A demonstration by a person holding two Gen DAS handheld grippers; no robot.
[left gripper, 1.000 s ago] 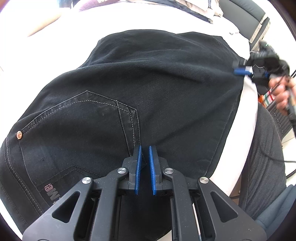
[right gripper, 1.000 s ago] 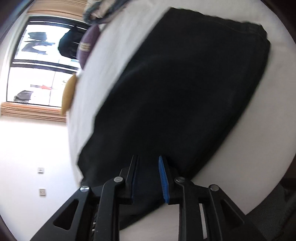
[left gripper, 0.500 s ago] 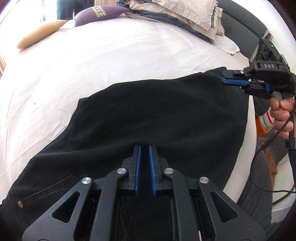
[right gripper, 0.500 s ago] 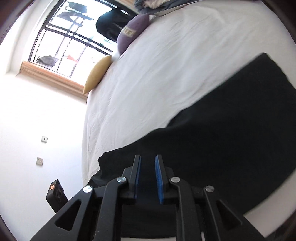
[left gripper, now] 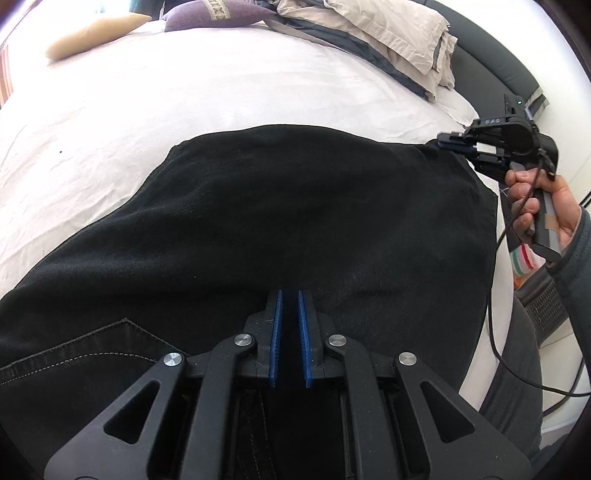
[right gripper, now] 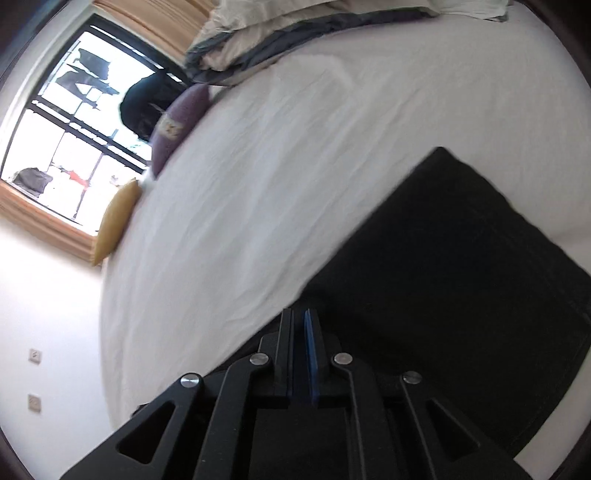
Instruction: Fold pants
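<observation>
My left gripper has its blue pads nearly together with black cloth of the pants pinched in the narrow gap, near the edge closest to me. The pants lie spread dark and flat across the white bed, a stitched back pocket showing at lower left of the left view. My right gripper sits at the far right corner of the pants, its pads drawn close on that corner; my right hand grips its handle, a black cable trailing down from it. In the right wrist view the right gripper has its pads almost touching, with the dark edge of the pants running in between them. Past the pants the sheet is bare up to a beige pillow, a purple cushion and a yellow cushion. A window shows at upper left of the right view
</observation>
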